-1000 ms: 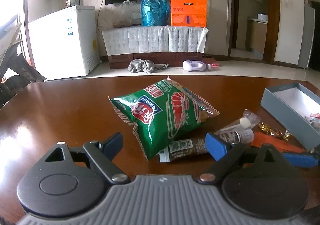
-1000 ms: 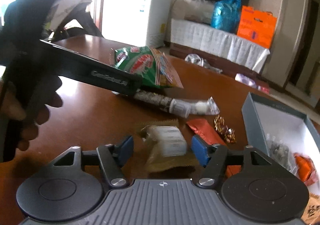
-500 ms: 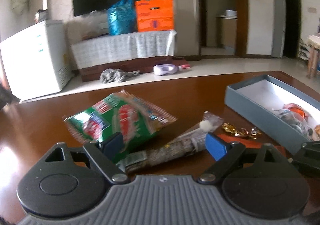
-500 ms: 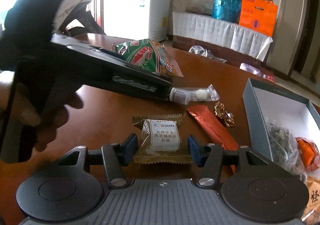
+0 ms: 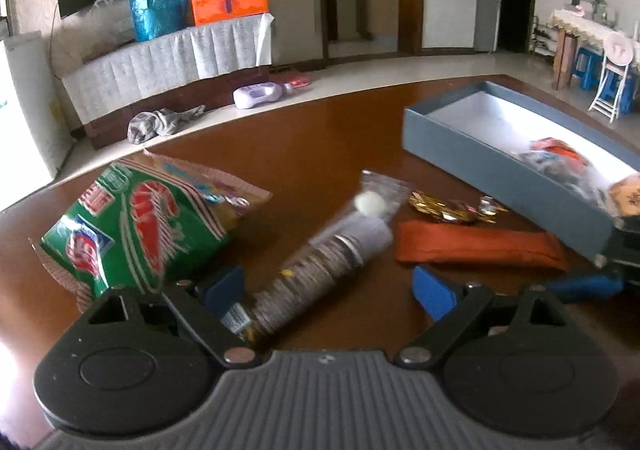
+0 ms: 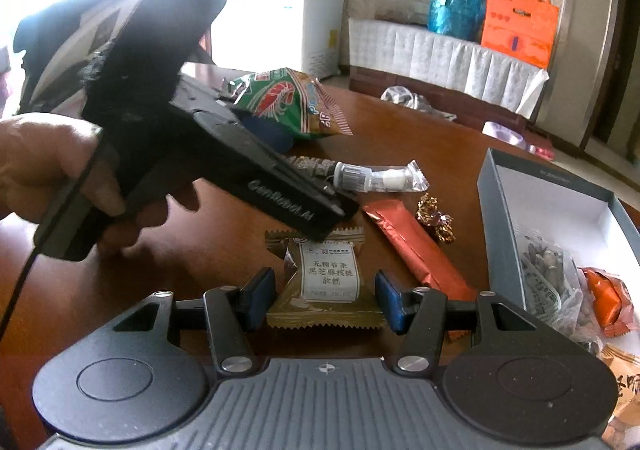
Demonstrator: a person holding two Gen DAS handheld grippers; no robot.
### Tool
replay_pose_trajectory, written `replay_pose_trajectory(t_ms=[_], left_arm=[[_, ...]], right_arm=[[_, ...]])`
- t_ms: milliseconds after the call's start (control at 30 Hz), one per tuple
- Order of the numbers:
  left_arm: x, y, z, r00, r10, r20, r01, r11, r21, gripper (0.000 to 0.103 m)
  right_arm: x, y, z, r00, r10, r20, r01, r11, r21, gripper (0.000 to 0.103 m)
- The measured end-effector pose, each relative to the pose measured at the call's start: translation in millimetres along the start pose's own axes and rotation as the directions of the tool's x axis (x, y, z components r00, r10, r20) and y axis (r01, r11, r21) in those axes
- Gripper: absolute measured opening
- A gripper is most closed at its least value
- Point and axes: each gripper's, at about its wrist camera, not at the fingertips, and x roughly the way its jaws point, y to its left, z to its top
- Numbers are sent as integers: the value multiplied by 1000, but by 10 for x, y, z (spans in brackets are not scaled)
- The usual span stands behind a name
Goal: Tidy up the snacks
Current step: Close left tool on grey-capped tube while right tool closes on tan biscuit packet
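My left gripper [image 5: 328,290] stands open wide over the brown table. A clear tube-shaped snack packet [image 5: 320,266] lies between its blue pads, close to the left pad and untouched. A green shrimp-chip bag [image 5: 148,226] lies to its left. An orange-red bar [image 5: 480,248] and a gold-wrapped candy [image 5: 452,208] lie to the right. My right gripper [image 6: 325,300] has its pads against the sides of a brown-gold cake packet [image 6: 326,278]. The black left gripper [image 6: 308,174] reaches over the tube packet [image 6: 376,178] just beyond it.
A grey-blue open box [image 5: 480,158] with several snack packets inside stands at the right [image 6: 500,218]. A person's hand [image 6: 52,162] holds the left gripper's handle. The table's far edge curves behind the chip bag [image 6: 288,106]; a cloth-covered cabinet stands beyond.
The left gripper swung right and sank, so the tube packet now lies between its pads instead of the chip bag. The right jaws narrowed onto the cake packet.
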Motion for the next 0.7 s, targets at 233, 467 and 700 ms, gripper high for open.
replay_pose_trajectory(t_ms=[233,467,700], left_arm=[[-204,-267,-103,994,-112,-10,112,994,19,60],[39,-342,44,996,85,10,-83,989,-120,60],[51,-378,48,991,132,1,-129,973,-191,60]], right_arm=[[-96,52,-68,1000,-4,-7,4,999,-31,52],[-113,-31,-94,1000,-6,-7,6,1000,-11,52],[-95,-30,-86,1000,-15,-1,15,1000,-15,52]])
